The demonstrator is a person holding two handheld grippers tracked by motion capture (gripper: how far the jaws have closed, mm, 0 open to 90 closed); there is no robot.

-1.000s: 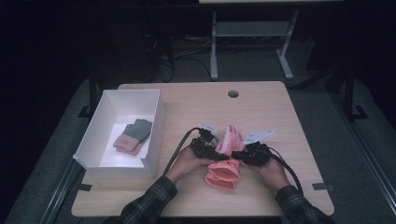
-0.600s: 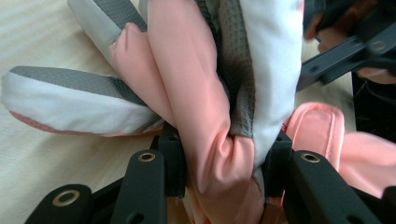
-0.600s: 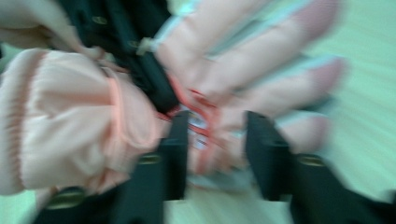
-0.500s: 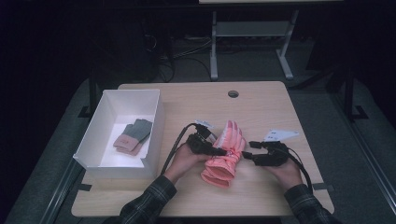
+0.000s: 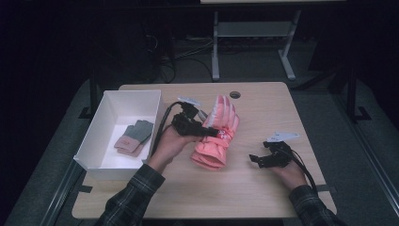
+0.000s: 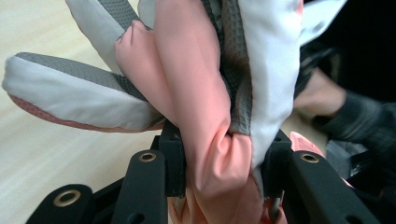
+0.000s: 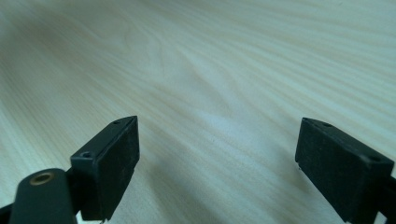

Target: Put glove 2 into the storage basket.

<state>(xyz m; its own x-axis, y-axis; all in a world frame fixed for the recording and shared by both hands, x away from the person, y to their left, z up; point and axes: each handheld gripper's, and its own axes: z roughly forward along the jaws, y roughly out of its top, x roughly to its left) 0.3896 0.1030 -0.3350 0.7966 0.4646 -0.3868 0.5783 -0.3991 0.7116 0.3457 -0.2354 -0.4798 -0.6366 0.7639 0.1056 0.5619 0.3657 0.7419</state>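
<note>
Low in the frame of the high view, the right gripper (image 5: 256, 160) rests near the counter (image 5: 263, 197) at lower right, well apart from the glove. Its jaws have just been opening and stand wide with nothing between them; in the right gripper view its pads (image 7: 112, 161) frame bare wood. Just above, at centre, the left gripper (image 5: 214, 133) is clamped on the coral ski glove (image 5: 216, 141), pads (image 6: 175, 161) pinching a fold of its fabric. The step in hand looks like a one-handed lift, cuff low toward the near edge, fingers raised. Its long axis runs from lower centre up toward the far edge, tilted slightly right. Next probably comes a carry left to the white box (image 5: 94, 141), beside the smaller glove (image 5: 134, 136), keeping the grip firm.
</note>
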